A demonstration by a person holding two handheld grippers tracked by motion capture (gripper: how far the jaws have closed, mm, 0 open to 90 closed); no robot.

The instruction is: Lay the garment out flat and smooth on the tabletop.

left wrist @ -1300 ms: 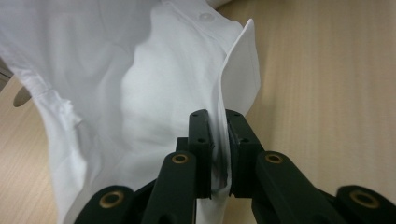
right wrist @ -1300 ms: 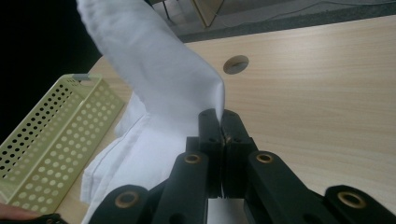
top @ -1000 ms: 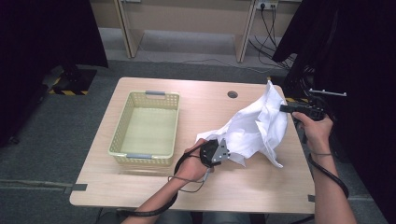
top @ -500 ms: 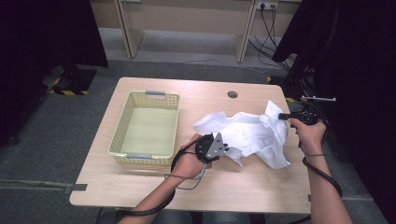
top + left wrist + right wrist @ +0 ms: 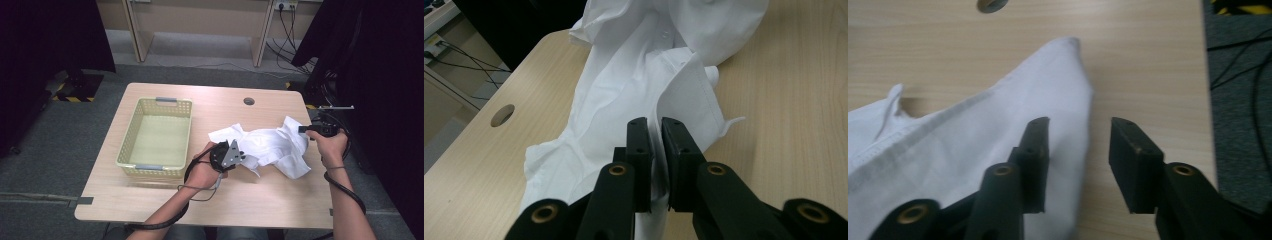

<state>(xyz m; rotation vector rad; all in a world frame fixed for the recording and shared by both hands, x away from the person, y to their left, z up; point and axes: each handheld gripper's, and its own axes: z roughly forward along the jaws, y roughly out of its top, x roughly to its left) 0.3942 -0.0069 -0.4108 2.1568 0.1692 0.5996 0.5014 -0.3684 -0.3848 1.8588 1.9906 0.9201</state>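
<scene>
Here the left gripper pinches a hem of the white shirt, while the right gripper, jaws just opening, frees its corner beside bare table.

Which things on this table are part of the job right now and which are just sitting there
In the job:
white shirt
left gripper, jaws shut on the shirt's edge
right gripper, jaws just opened, apart over the shirt's corner

Just there:
yellow basket, nothing in it
round hole in the table
</scene>
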